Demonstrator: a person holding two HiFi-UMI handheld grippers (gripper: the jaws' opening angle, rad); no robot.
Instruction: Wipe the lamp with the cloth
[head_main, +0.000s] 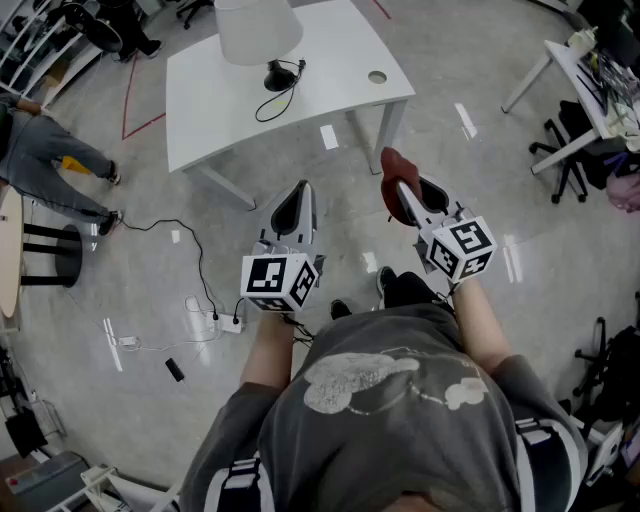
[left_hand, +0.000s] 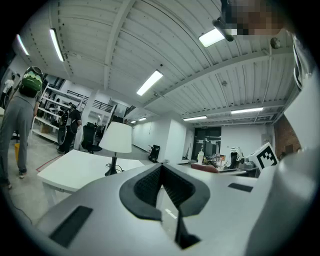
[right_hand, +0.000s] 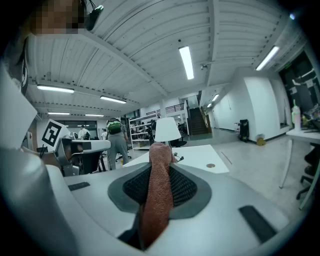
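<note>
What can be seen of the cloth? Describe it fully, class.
The cloth is reddish-brown with a fine woven texture. It is bunched into a narrow strip, pinched between the jaws of the right gripper, and its rounded end pokes out past the jaw tips. It is held in the air above the floor, short of the white table, touching only the gripper.

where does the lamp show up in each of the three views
Head view: the lamp is at the top edge, left of centre, standing on the white table.
Left gripper view: the lamp is left of centre, on the table.
Right gripper view: the lamp is at centre, just past the tip of the cloth, on the table.
Shared landmark: the white table under the lamp.
</note>
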